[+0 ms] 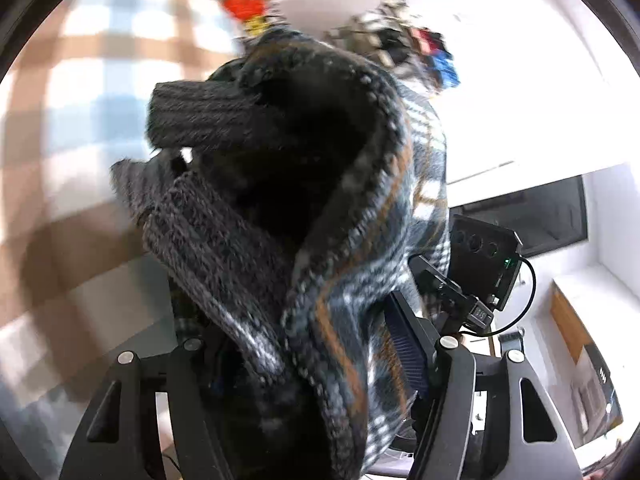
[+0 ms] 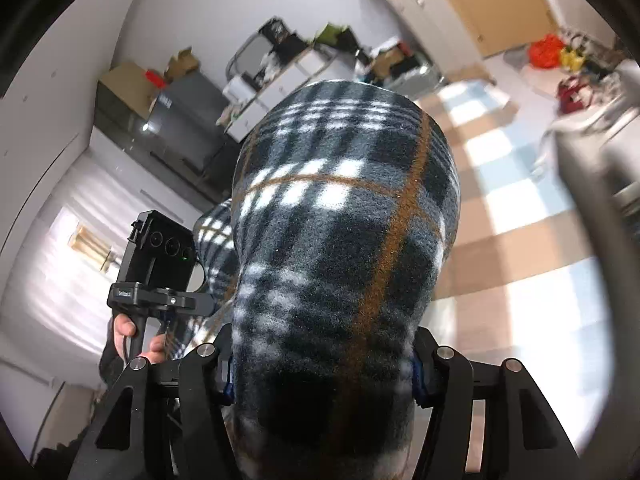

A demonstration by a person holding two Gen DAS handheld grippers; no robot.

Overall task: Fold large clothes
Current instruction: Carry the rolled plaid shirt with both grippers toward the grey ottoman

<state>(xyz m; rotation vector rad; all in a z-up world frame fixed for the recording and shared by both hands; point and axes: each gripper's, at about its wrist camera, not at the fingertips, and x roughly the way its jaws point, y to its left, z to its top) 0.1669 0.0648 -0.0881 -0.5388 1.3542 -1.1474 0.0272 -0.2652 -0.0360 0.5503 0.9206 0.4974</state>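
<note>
Plaid fleece garment (image 2: 344,216) bunched between both tools' closed fingers (image 1: 404,344)

Plaid fleece garment (image 2: 344,216) bunched, hanging, ribbed cuff (image 1: 200,114).

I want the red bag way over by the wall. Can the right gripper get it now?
Probably not. The right gripper is shut on the plaid fleece garment, which fills its jaws, and the red bag lies far across the checkered floor.
</note>
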